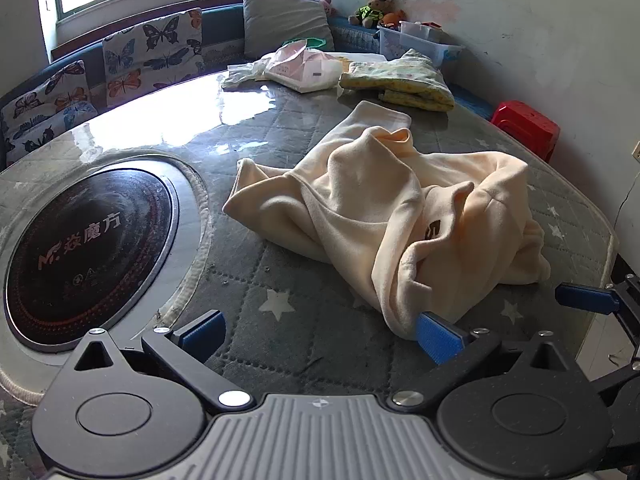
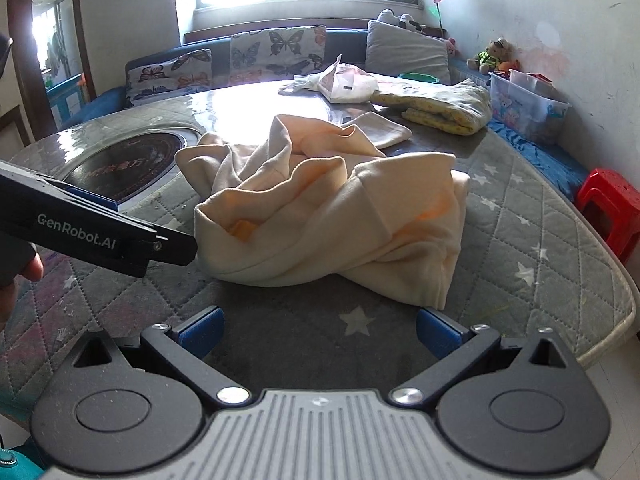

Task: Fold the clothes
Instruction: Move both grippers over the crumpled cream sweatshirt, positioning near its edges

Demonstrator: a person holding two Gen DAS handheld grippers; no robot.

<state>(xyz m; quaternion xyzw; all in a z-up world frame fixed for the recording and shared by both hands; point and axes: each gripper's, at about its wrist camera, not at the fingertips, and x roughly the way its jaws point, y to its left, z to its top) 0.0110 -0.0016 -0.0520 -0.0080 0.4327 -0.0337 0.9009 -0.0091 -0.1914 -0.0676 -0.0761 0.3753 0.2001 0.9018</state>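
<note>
Garment (image 1: pixel 400 208) lies crumpled straight ahead of both wide-spread tongs, left gripper (image 1: pixel 320 336) nearer, its right pad touching the hem; right gripper (image 2: pixel 320 332) just short.

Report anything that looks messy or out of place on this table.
The cream garment lies in a crumpled heap, partly inside out, near the table edge. Behind it the yellow garment is already folded. Nothing looks spilled or damaged.

Bare quilted table (image 2: pixel 304 344) before crumpled cream garment (image 2: pixel 332 216)
</note>
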